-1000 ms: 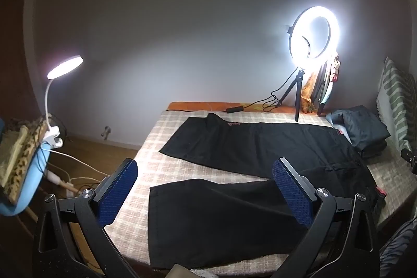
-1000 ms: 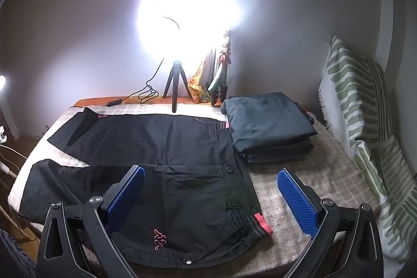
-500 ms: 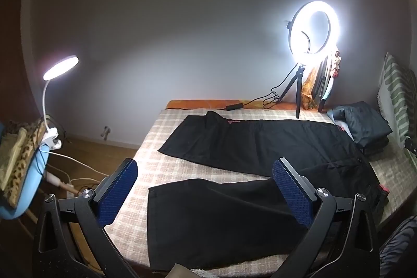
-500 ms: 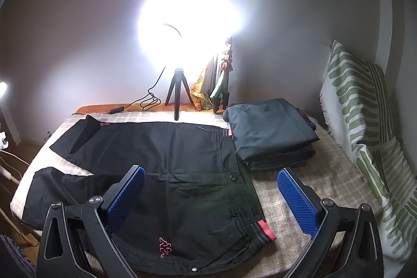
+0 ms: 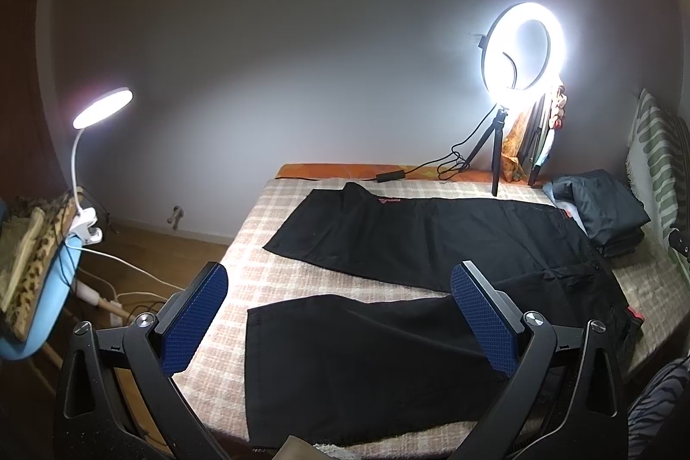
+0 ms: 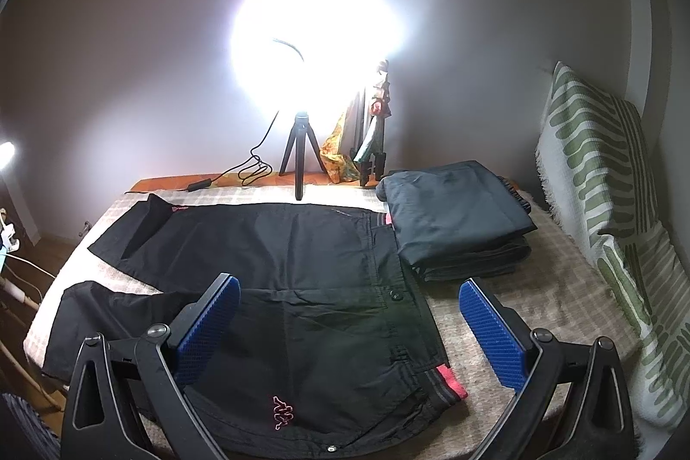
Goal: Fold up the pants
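Black pants [image 5: 388, 330] lie spread flat on the checked bed [image 5: 258, 274], legs apart toward the left, waist at the right. In the right wrist view the pants [image 6: 302, 279] show a pink logo and a red waistband edge near the front. My left gripper [image 5: 340, 317] is open and empty, held above the near leg's hem end. My right gripper [image 6: 349, 326] is open and empty, held above the waist area.
A stack of folded dark clothes [image 6: 457, 218] sits at the bed's far right. A lit ring light on a tripod [image 5: 522, 50] and its cable stand at the back edge. A green-striped cushion [image 6: 603, 201] lines the right side. A clip lamp [image 5: 101, 108] and chair are on the left.
Both grippers have drifted slightly back and up from the bed; the pants sit a little lower and farther in both views. The pants have not moved.
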The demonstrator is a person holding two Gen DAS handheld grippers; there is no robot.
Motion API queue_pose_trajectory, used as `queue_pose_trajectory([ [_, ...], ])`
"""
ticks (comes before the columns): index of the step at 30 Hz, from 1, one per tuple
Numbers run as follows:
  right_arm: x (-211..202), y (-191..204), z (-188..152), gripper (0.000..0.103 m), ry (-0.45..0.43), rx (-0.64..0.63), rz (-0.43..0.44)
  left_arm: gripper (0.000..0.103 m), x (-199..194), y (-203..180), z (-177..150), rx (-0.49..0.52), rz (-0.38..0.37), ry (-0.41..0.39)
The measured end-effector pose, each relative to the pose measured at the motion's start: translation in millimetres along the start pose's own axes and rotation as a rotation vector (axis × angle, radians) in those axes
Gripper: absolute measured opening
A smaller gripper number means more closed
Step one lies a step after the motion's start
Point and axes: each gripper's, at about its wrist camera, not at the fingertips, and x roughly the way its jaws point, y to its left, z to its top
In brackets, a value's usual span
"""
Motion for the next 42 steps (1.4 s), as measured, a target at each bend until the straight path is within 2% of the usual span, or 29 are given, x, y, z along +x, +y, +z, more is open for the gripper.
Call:
queue_pose_trajectory([
  [42,0.6,2.9,-5.0,0.103,0.023,0.024,0.043,0.103,-3.0,0.4,-4.0,0.011,0.015,0.001],
])
